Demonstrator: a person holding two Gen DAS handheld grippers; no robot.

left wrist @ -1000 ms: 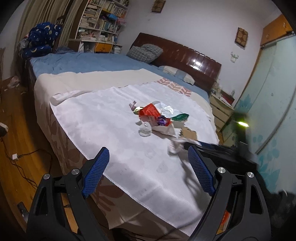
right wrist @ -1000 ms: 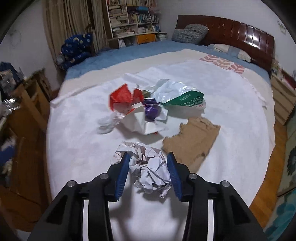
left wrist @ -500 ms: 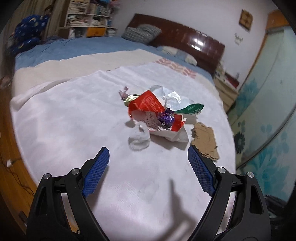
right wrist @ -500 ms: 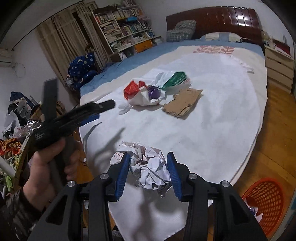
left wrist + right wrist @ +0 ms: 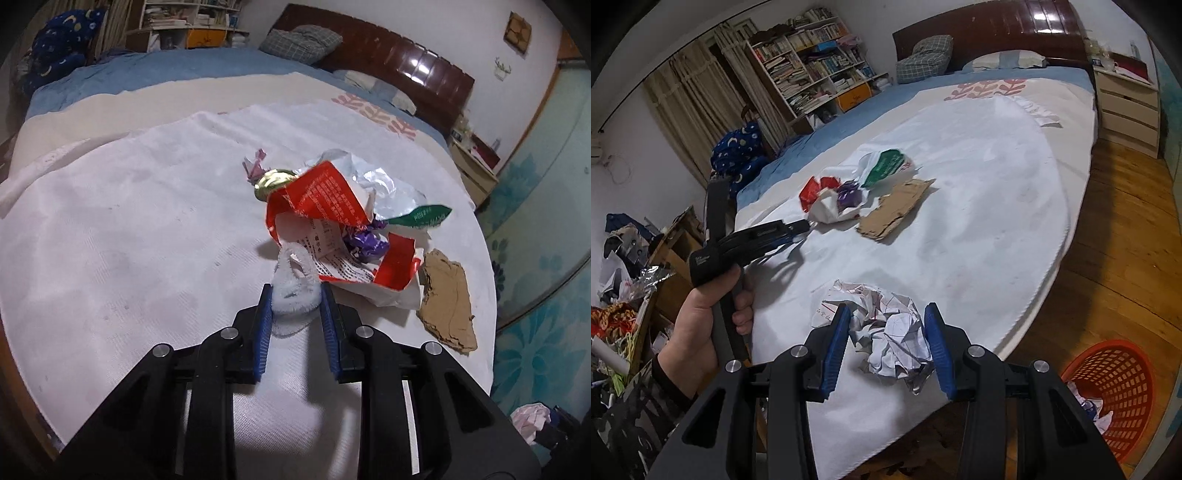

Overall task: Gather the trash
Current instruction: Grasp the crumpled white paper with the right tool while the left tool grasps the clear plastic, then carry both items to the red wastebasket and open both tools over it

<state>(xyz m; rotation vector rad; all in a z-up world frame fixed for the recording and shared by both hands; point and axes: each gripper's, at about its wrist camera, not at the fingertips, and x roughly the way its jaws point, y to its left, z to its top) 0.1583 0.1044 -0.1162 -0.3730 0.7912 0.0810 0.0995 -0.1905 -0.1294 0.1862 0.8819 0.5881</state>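
Two tools at work over a bed spread with a white cloth. Left tool closing, blue pads either side of a small white fuzzy scrap, pads touching its edges. Just beyond the left tool's tips: a trash pile of torn red-and-white packaging, silver foil, a purple wrapper, a green-tipped bag and a gold lid. Ahead and to the right of that tool, a torn piece of brown cardboard lying flat on the cloth.

Right tool clamped on a crumpled paper ball, white with red lines, both pads pressed into its sides, held over the near edge of the bed.

Only from the right wrist: a hand gripping the left tool's handle, to the left of the right tool, a dark patterned sleeve at the wrist, its black tips reaching the near side of the pile. Also only there: an orange mesh basket on the wooden floor, low and to the right of the right tool, some paper already inside.

Only from the left wrist: close detail of the pile, printed text on the packaging, and the fuzzy scrap between the pads. At that view's lower right corner, a glimpse of the crumpled paper.
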